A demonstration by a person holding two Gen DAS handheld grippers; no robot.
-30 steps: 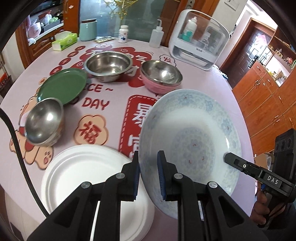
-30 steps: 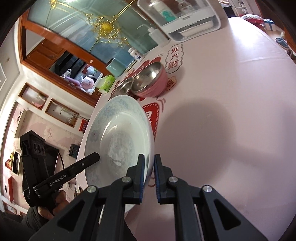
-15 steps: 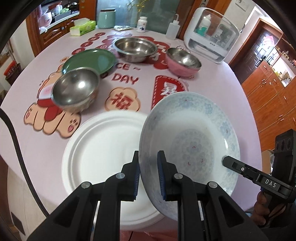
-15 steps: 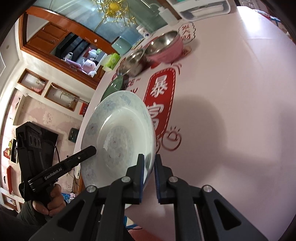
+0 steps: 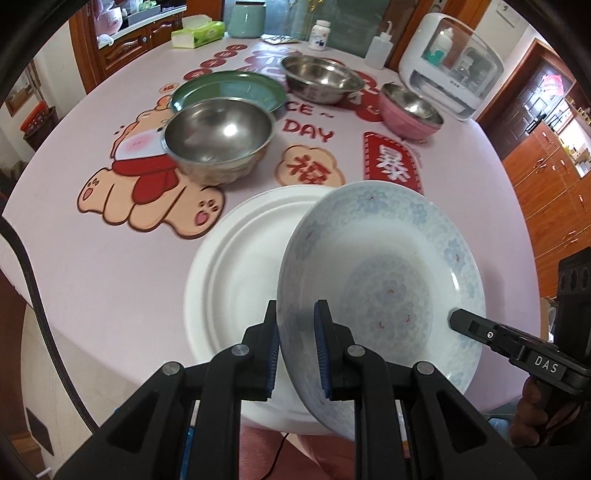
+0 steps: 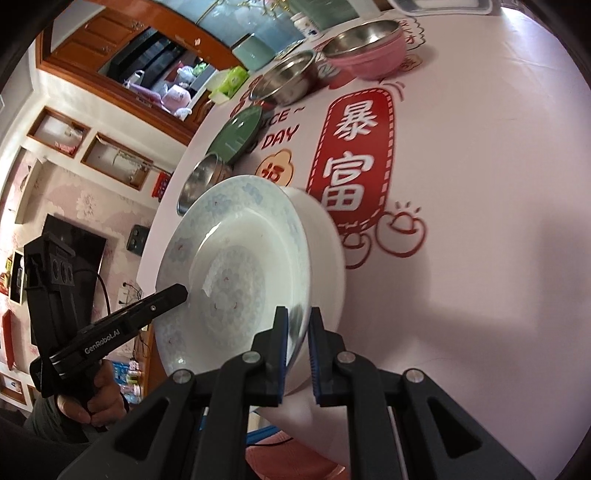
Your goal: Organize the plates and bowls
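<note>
- The left gripper (image 5: 295,347) pinches the near-left rim of the round blue-patterned white porcelain plate (image 5: 391,280).
- The right gripper (image 6: 297,350) pinches its opposite rim.
- The plate hangs tilted above the white paper plate (image 5: 236,280) on the pink-clothed desk (image 5: 92,258).
- Beyond sits a steel bowl (image 5: 218,140).

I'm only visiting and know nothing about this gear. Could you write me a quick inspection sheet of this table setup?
Surface: round table, pink printed cloth.
Job's things: blue-patterned plate held tilted above white plate; green plate; steel bowl; wide steel bowl; pink bowl.
Clutter: tissue box, bottles, white appliance.
Grippers: left hand-held gripper and right hand-held gripper both clamp the patterned plate's rim.
Cables: black cable at left.
Surroundings: wooden cabinets.
</note>
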